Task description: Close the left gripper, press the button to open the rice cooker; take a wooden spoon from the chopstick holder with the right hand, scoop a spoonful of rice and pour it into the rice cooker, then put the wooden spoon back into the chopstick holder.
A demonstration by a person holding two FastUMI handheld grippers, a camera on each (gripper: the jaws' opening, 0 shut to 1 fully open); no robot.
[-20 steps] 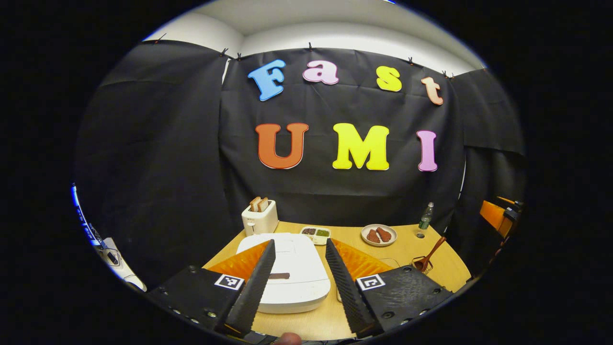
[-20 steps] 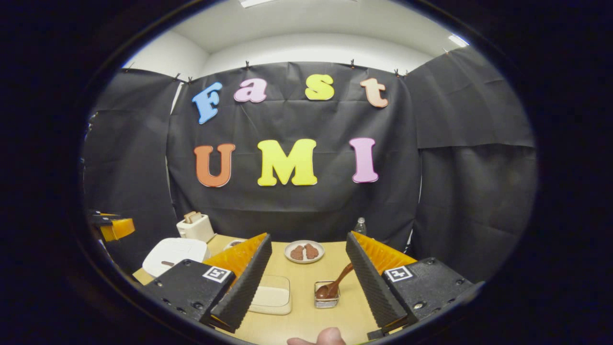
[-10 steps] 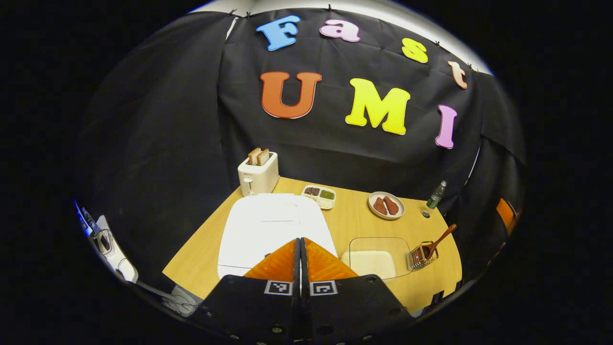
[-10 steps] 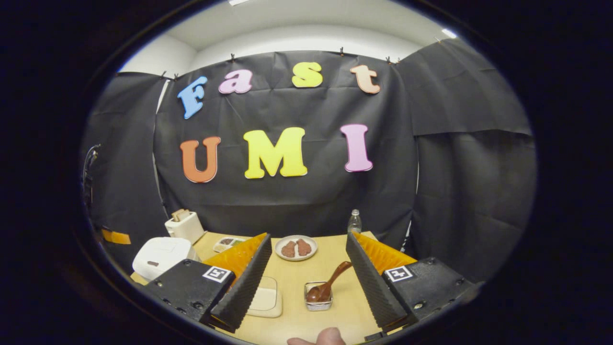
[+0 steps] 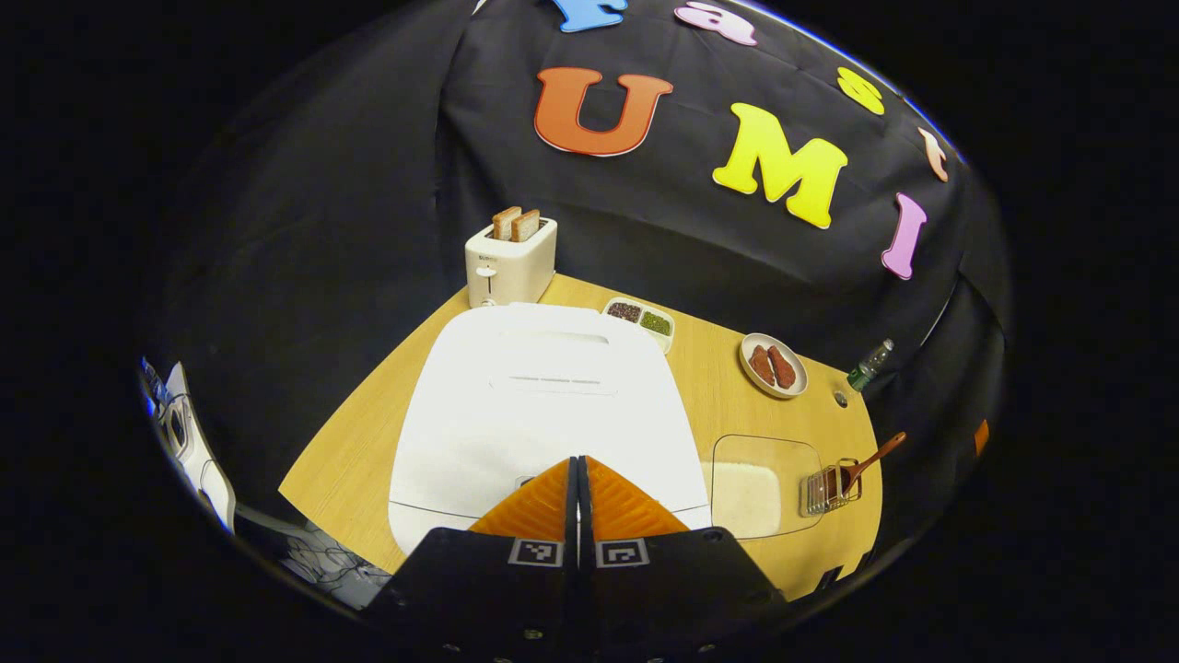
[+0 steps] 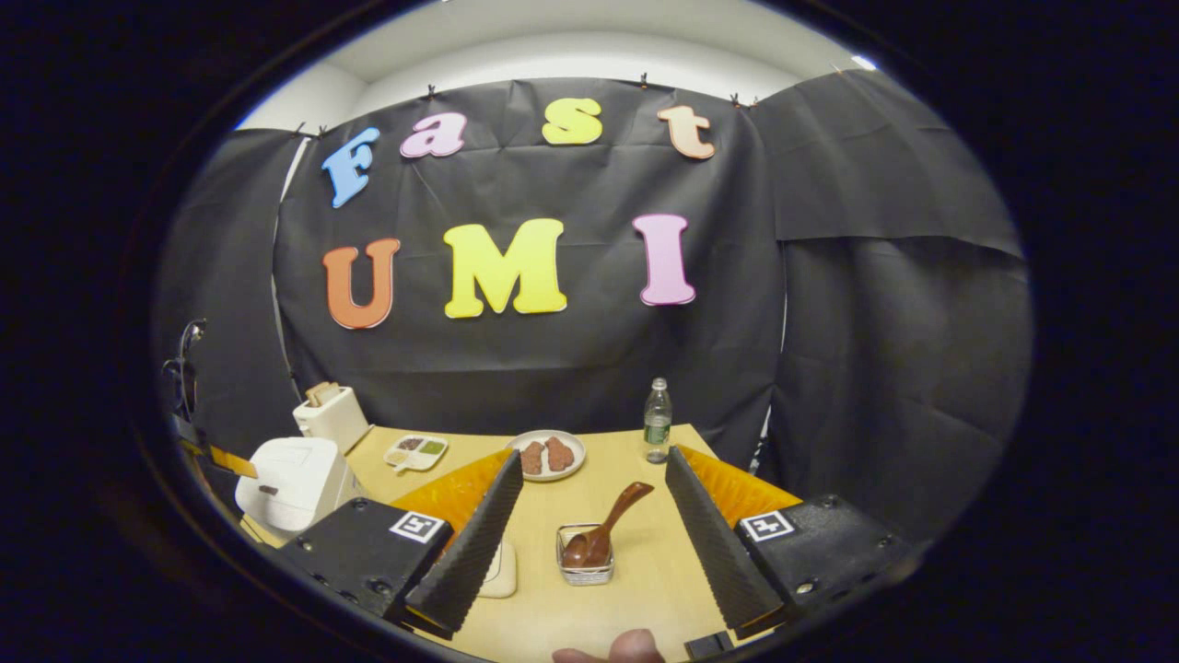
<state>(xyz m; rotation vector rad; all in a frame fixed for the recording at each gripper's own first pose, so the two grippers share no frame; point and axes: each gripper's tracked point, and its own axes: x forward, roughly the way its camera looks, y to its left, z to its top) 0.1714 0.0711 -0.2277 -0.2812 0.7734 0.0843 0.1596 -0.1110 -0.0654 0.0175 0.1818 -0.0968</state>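
A: What is the left gripper view offering here?

B: The left gripper (image 5: 577,460) is pointing down over the front edge of the white rice cooker (image 5: 543,396), its two fingers pressed together with nothing between them. The cooker's lid is lying shut. The button itself is hiding under the fingertips, so contact cannot be told.

A: And the right gripper view?

B: It is looking along the table (image 6: 636,571). The right gripper (image 6: 597,460) is hanging with its fingers spread wide apart, holding nothing. Beyond them, the wire chopstick holder (image 6: 586,564) is standing to the right of the rice cooker, well apart from it, and the wooden spoon (image 6: 603,536) is leaning inside it, bowl down, handle tilting up to the right.

A: What are the other containers carrying?

B: A clear tray of rice (image 5: 763,479) is sitting between the rice cooker and the chopstick holder. Behind the cooker, a toaster (image 5: 510,261) is holding two bread slices. A divided dish (image 5: 642,319) is showing dark and green fillings, and a plate (image 5: 774,366) is bearing two brown pieces. A bottle (image 6: 657,420) is standing at the table's far edge.
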